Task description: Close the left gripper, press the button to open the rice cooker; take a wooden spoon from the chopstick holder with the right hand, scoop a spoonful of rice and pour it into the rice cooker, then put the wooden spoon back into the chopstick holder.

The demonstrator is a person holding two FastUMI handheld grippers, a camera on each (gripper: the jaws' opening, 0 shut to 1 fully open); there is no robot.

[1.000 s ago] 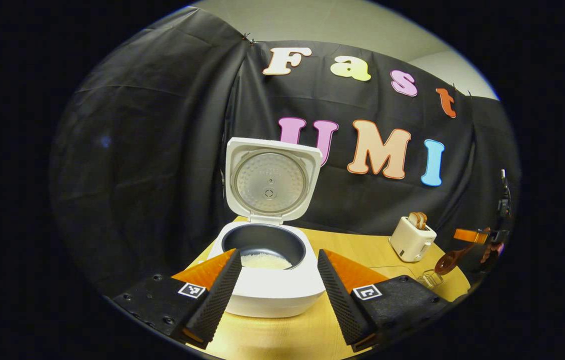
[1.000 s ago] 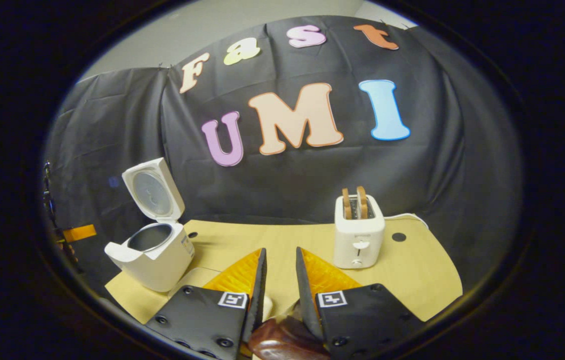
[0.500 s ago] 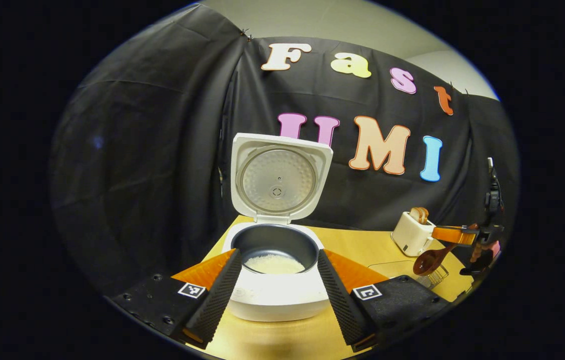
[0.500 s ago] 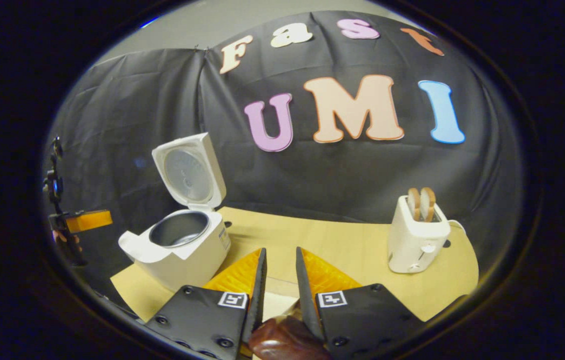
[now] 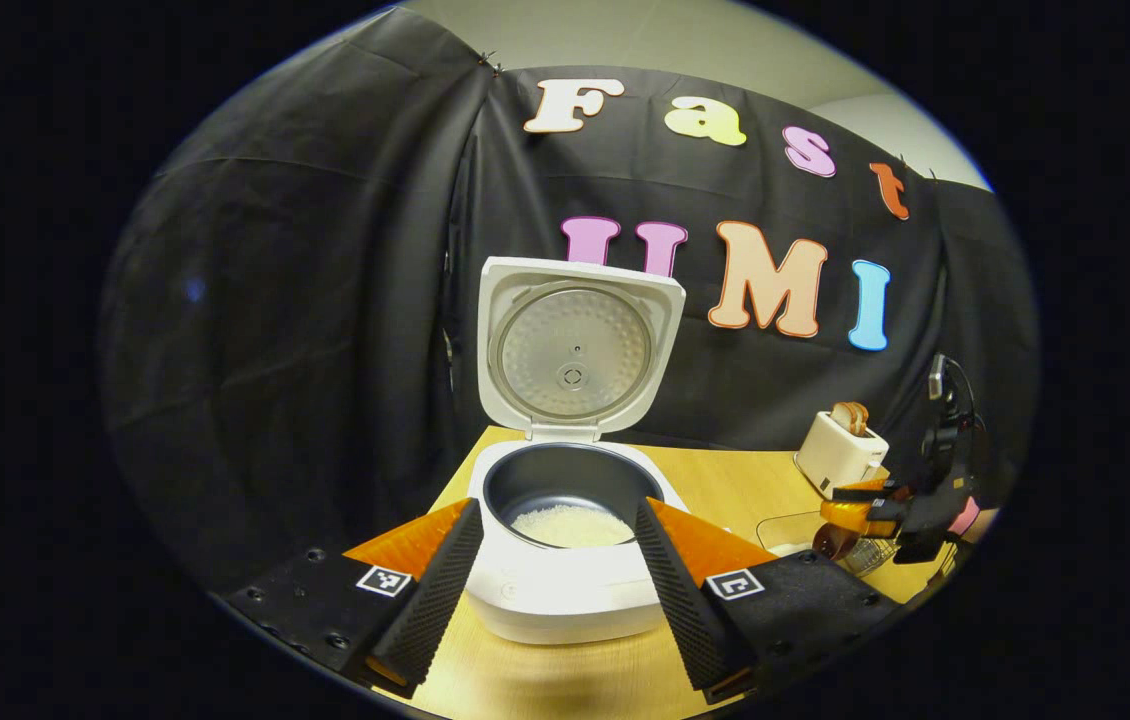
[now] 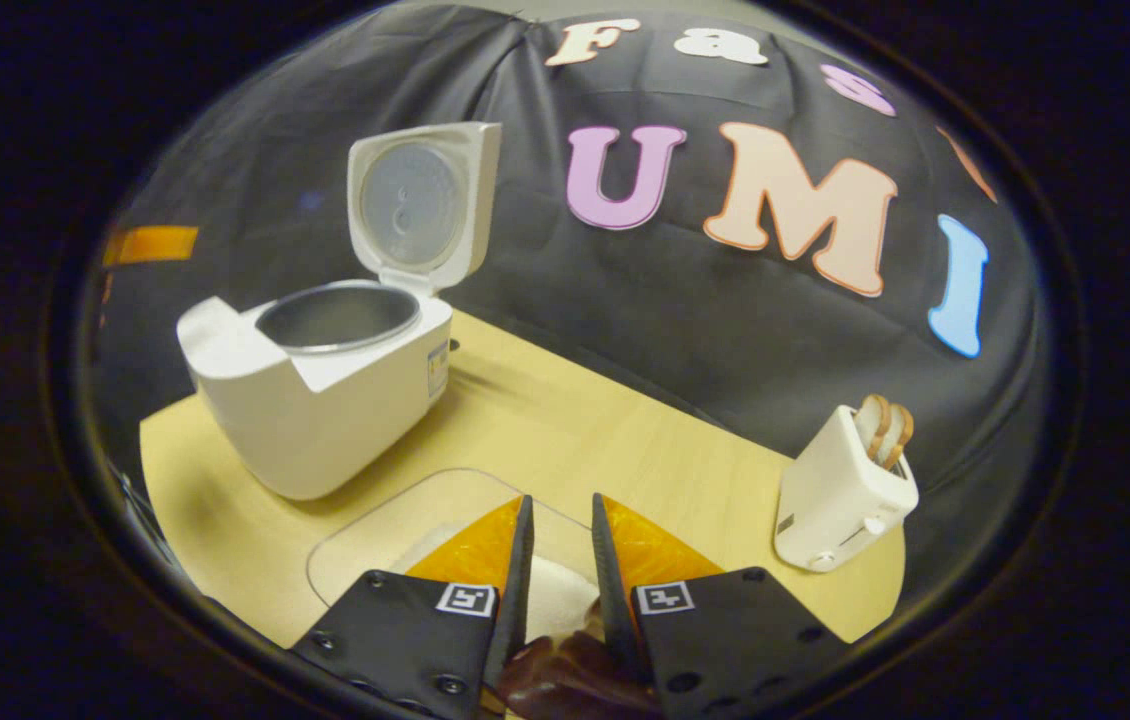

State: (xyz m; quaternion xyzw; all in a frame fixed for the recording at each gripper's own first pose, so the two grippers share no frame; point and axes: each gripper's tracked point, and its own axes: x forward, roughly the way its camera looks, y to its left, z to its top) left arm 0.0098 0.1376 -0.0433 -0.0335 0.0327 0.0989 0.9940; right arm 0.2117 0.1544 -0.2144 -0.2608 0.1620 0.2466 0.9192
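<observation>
Wood, stiff and light: your right tool (image 6: 553, 560) is pinching the wooden spoon (image 6: 570, 675) by its handle; left tool (image 5: 555, 570) is gaping wide at the rice cooker (image 5: 565, 560).

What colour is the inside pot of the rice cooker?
Dark grey, with white rice at the bottom; the inner pot shows best in the left gripper view.

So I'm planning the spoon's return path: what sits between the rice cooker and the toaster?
In the right gripper view, only bare tabletop lies between the rice cooker and the toaster.
</observation>
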